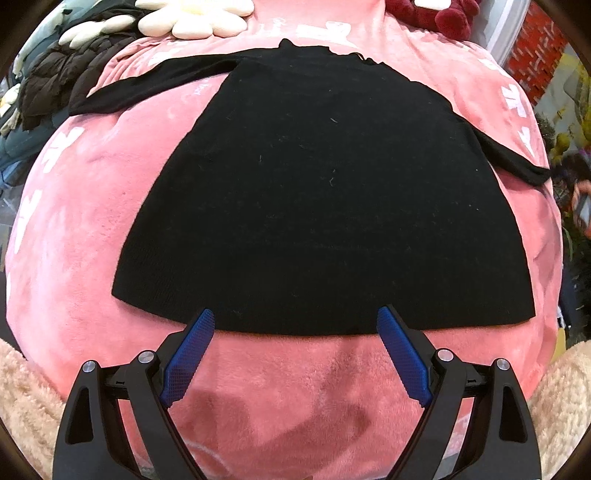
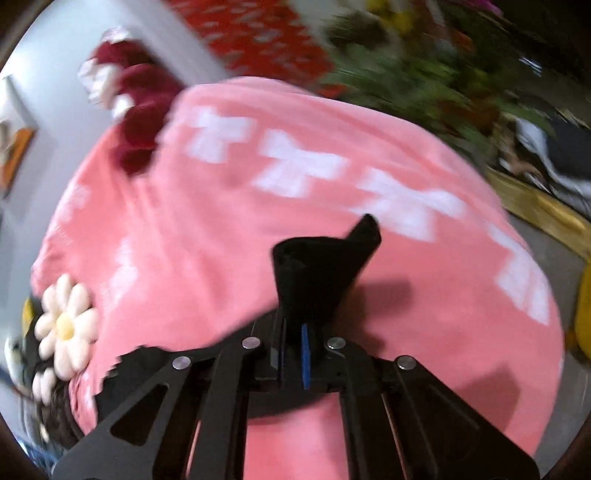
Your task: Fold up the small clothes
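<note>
A black long-sleeved top (image 1: pixel 317 199) lies flat on a pink blanket (image 1: pixel 81 236), hem toward me, one sleeve stretched to the far left and one to the right. My left gripper (image 1: pixel 295 325) is open and empty, its blue pads (image 1: pixel 192 354) at the hem's near edge. In the right wrist view my right gripper (image 2: pixel 293 343) is shut on the black sleeve end (image 2: pixel 321 273), which sticks up from the closed jaws above the blanket (image 2: pixel 207 229). That view is motion-blurred.
A cream flower cushion (image 1: pixel 192 18) and a dark quilted jacket (image 1: pixel 55 74) lie at the far left; the cushion also shows in the right wrist view (image 2: pixel 64 325). A dark red plush (image 2: pixel 136 110) sits at the bed's head. Plants (image 2: pixel 424 74) stand beyond the right edge.
</note>
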`<state>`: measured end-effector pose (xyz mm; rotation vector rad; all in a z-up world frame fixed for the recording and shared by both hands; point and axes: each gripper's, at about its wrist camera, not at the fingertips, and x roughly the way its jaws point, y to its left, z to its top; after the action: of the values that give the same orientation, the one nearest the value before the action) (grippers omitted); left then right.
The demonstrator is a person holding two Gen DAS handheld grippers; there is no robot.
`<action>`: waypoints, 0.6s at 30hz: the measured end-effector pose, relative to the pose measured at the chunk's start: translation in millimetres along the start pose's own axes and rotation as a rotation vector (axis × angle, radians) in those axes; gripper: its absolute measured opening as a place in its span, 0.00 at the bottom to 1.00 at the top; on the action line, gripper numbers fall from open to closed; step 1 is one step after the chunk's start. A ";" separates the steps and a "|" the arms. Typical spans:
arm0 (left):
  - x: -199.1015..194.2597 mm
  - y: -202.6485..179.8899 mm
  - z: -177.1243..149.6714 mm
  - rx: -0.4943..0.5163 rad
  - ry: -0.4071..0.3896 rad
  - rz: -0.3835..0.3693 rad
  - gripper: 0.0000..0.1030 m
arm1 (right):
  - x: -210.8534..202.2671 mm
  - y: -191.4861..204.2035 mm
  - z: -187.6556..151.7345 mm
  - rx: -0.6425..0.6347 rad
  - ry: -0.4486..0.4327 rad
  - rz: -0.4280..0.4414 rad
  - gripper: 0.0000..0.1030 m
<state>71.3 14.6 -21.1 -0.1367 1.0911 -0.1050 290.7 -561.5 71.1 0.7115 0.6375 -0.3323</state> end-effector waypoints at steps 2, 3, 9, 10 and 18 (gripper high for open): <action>-0.4 1.7 -0.7 -0.007 0.000 -0.012 0.85 | -1.4 48.2 -1.3 -0.074 0.001 0.066 0.04; -1.2 3.5 -1.5 -0.014 -0.002 -0.020 0.85 | -1.3 83.4 -4.1 -0.126 0.006 0.115 0.04; -5.6 14.4 -6.8 -0.067 -0.019 -0.060 0.85 | 15.1 260.4 -55.6 -0.375 0.102 0.330 0.04; -6.3 15.5 -7.5 -0.076 -0.023 -0.065 0.85 | 22.6 297.5 -78.3 -0.430 0.134 0.365 0.04; -6.9 18.8 -3.2 -0.102 -0.052 -0.091 0.85 | 102.6 428.0 -269.0 -0.722 0.416 0.344 0.05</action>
<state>65.6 34.0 -19.6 -0.2800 1.0390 -0.1268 462.7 -75.3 62.4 0.1761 0.9396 0.3709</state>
